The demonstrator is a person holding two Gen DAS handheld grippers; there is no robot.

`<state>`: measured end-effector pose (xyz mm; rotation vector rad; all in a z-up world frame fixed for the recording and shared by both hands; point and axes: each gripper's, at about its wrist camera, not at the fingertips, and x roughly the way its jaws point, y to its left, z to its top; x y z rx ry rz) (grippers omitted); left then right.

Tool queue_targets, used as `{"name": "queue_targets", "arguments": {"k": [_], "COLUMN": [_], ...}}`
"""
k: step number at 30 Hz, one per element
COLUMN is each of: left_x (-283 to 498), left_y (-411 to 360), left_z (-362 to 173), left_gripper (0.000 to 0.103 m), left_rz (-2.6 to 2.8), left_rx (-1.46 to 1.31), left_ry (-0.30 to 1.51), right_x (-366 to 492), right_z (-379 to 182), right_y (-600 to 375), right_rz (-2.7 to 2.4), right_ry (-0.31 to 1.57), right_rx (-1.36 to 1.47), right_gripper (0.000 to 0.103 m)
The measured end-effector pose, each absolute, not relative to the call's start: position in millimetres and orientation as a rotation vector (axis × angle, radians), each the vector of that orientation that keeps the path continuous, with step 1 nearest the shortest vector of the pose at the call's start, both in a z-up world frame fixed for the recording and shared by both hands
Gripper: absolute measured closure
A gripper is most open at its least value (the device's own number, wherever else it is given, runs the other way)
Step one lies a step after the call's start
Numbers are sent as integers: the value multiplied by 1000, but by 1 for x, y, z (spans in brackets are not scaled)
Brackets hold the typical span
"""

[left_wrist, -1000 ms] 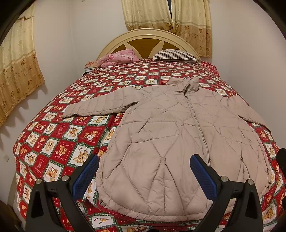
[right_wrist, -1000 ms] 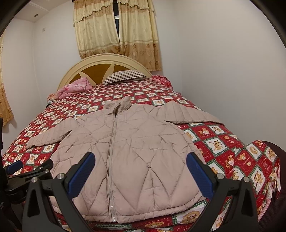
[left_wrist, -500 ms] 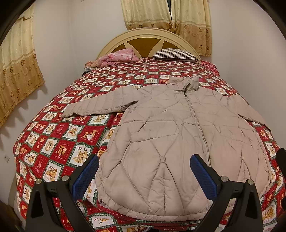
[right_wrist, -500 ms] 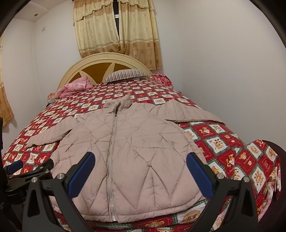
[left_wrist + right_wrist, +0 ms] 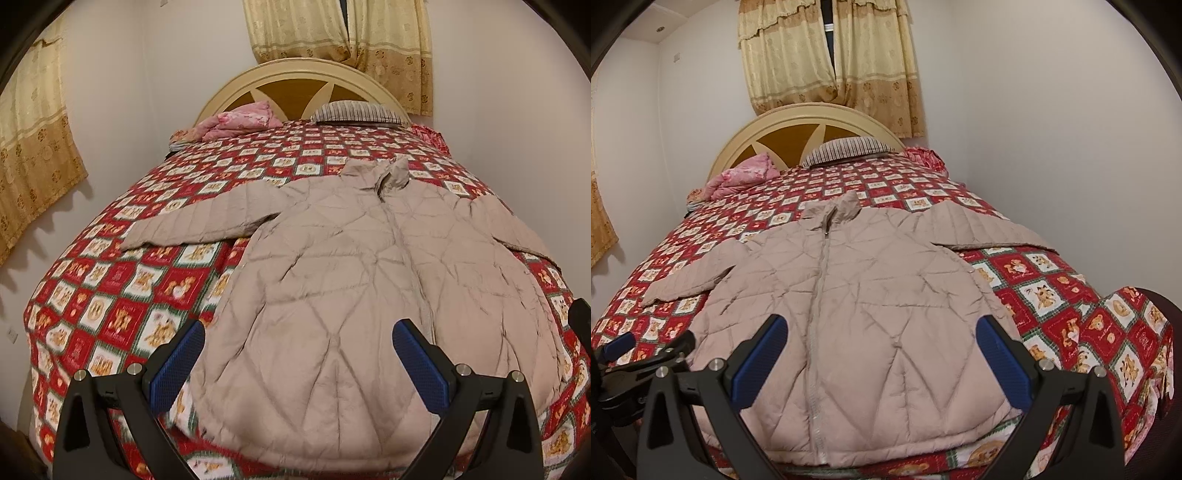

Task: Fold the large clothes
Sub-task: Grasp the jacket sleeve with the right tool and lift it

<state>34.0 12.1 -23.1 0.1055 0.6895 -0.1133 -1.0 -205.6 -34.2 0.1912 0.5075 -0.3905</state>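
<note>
A beige quilted jacket [image 5: 354,280] [image 5: 857,295] lies flat and zipped on the bed, collar toward the headboard, both sleeves spread out sideways. Its hem reaches the foot edge of the bed. My left gripper [image 5: 297,363] hovers above the hem at the jacket's left half, open, nothing between its blue pads. My right gripper [image 5: 881,360] hangs over the hem near the zipper, also open and empty. The left gripper [image 5: 631,354] shows at the lower left of the right wrist view.
The bed has a red checked bedspread [image 5: 122,302] with bear pictures. A pink blanket [image 5: 240,120] and a striped pillow [image 5: 354,110] lie by the cream headboard [image 5: 809,125]. White walls stand close on both sides, with curtains [image 5: 831,55] behind.
Both views have crept slightly closer to the jacket's hem; the jacket has not moved and both grippers stay open.
</note>
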Motion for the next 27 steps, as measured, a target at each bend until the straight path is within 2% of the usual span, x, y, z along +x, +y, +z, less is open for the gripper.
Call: {"name": "queue_targets", "arguments": {"k": [15, 22, 24, 27], "left_x": [161, 212, 226, 252], "left_y": [-26, -41, -44, -43], "left_z": [-27, -32, -37, -49], "left_gripper": [1, 1, 1, 1], "left_rz": [-114, -133, -166, -198], "left_rx": [179, 178, 168, 136], "left_ry": [687, 664, 660, 673], "right_x": [99, 127, 130, 131], "right_z": [-33, -47, -52, -65], "right_y": [-293, -337, -351, -383], "right_rz": [-504, -501, -506, -498], "right_ry": [673, 714, 725, 735], "right_rx": [192, 304, 342, 427], "right_gripper": [0, 4, 6, 21]}}
